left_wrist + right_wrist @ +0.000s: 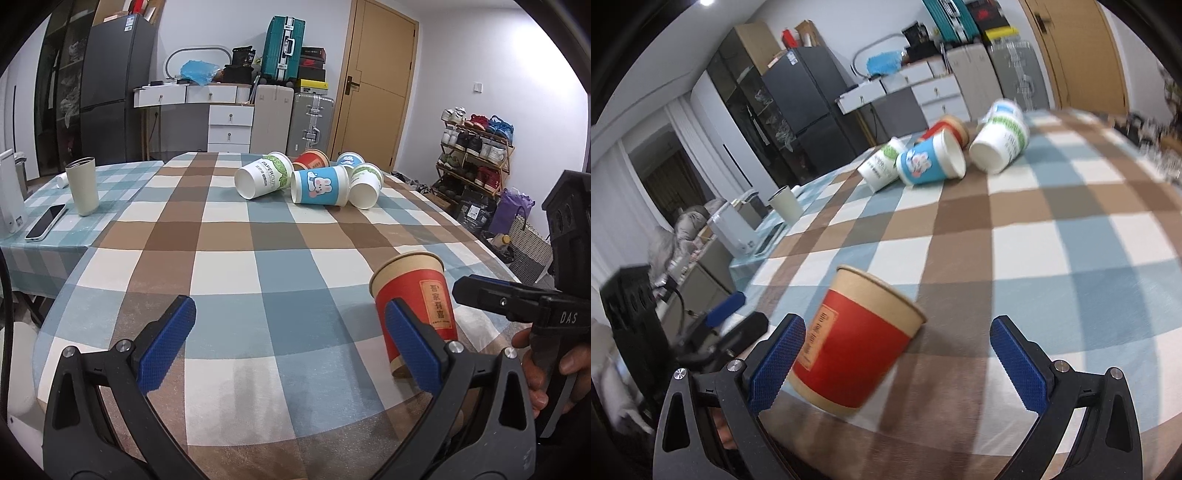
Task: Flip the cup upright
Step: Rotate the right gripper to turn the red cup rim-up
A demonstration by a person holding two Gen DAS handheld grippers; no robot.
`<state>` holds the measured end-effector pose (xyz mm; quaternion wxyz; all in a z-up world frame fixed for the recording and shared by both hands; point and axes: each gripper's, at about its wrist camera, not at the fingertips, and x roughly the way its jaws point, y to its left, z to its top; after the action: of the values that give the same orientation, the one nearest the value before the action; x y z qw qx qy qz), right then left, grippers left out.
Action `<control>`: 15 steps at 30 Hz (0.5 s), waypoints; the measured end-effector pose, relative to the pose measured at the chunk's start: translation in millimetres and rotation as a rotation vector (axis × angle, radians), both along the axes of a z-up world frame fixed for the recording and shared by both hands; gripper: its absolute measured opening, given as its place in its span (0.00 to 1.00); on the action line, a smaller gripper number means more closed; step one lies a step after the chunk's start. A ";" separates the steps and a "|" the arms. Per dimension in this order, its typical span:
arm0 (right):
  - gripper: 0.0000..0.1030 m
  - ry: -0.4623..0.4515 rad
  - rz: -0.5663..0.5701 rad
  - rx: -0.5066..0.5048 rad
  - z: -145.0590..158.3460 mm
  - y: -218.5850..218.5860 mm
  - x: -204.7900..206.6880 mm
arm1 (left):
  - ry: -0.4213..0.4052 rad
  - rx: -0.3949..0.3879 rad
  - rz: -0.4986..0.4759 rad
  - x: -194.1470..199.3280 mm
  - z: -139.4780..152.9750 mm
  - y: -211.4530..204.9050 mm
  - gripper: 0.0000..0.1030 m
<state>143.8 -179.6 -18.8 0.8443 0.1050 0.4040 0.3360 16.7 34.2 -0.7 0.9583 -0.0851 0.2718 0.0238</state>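
A red and tan paper cup stands upright, mouth up, on the checked tablecloth near the front right. In the right wrist view the cup sits just inside my left finger, leaning a little in the tilted, blurred view. My right gripper is open around it, not closed on it; it also shows in the left wrist view, at the cup's right. My left gripper is open and empty, its right pad in front of the cup.
Several paper cups lie on their sides at the far end of the table: a white and green one, a blue rabbit one, a red one. A beige tumbler and a phone sit at the left.
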 end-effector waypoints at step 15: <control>0.84 0.319 0.023 0.174 -24.7 10.4 38.7 | 0.004 0.000 -0.001 0.6 -1.7 -0.4 0.99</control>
<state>182.5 -169.1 -43.5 0.7535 0.2248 0.5033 0.3583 17.2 33.9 -2.4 0.9577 -0.0849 0.2740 0.0235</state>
